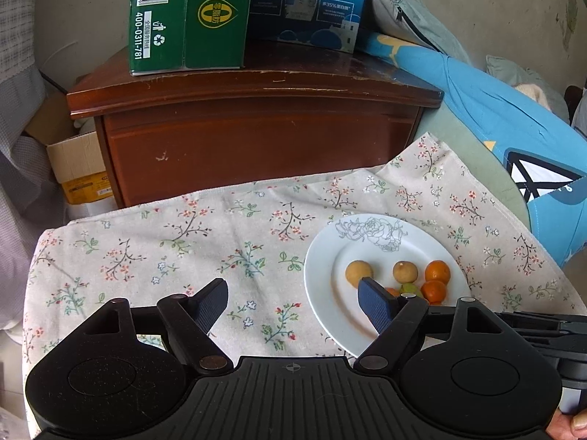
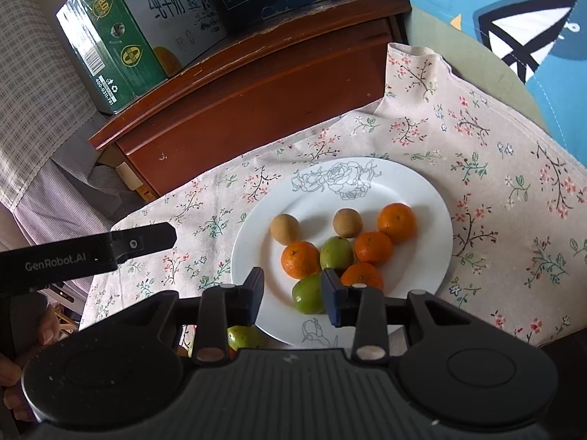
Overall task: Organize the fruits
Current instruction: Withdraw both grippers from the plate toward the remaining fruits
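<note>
8 small fruits lie on the white plate (image 2: 422, 190) at the centre of the right wrist view: 2 brownish-yellow round fruits (image 2: 285, 229) toward the far side, 4 tangerines (image 2: 397, 222) to the right and middle, and 2 green fruits (image 2: 336, 255) near the plate's lower edge. The plate has a grey rose outline on its far rim and rests on a floral tablecloth (image 2: 495, 168).

The right gripper (image 2: 292, 295) hovers low over the plate's near edge, its fingers a narrow gap apart with the nearer green fruit (image 2: 307, 297) showing between them; whether the pads touch it cannot be told. 1 more green fruit (image 2: 245, 336) sits off the plate at lower left, half hidden behind the gripper's left finger.

The left gripper (image 1: 293, 302) stands wide apart and holds nothing; in its own view the plate is at lower right, the right fingertip overlapping the plate's fruits. In the right wrist view its black body enters from the left edge, beside the plate.

Behind the cloth stands a scratched wooden nightstand (image 1: 256, 139) carrying a green milk carton box (image 1: 183, 18) and a blue box (image 1: 312, 3). A blue printed bedding (image 1: 513, 117) fills the right side, and a cardboard box (image 1: 77, 168) sits at left.
</note>
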The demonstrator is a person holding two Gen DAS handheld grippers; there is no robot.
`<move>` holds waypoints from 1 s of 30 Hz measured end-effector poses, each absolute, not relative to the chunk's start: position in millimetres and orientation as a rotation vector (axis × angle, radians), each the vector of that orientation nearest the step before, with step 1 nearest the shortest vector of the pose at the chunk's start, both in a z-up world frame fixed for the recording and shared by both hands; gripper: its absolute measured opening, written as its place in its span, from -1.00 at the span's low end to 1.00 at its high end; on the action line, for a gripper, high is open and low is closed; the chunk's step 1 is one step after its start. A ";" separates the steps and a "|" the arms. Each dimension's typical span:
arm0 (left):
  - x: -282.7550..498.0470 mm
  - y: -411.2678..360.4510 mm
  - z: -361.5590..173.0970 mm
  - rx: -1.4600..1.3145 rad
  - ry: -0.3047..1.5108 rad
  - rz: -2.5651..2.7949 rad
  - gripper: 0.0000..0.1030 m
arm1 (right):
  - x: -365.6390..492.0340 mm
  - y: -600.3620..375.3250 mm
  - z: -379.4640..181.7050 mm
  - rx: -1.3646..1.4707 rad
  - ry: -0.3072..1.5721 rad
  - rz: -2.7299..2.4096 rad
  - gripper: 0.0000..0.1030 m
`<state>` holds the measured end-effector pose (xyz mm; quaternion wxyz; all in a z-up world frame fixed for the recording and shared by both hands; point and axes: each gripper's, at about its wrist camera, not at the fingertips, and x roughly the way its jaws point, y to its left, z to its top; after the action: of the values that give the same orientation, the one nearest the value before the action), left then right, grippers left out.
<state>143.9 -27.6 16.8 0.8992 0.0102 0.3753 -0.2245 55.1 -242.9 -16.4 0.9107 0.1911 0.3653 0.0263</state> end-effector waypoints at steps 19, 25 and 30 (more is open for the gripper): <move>110.6 -7.5 -0.9 0.112 0.854 -0.415 0.56 | 26.7 -221.6 -22.0 0.394 0.791 0.102 -0.23; 107.3 -0.7 -8.5 0.129 0.877 -0.413 0.56 | 15.3 -204.0 -29.0 0.388 0.831 0.156 -0.23; 103.2 4.6 -17.3 0.156 0.901 -0.421 0.56 | 12.5 -182.6 -35.5 0.337 0.869 0.229 -0.22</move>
<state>103.2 4.6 -17.3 0.8761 0.0748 0.4316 -0.2015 12.5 -182.6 -35.5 0.8870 0.1623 0.4182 0.1101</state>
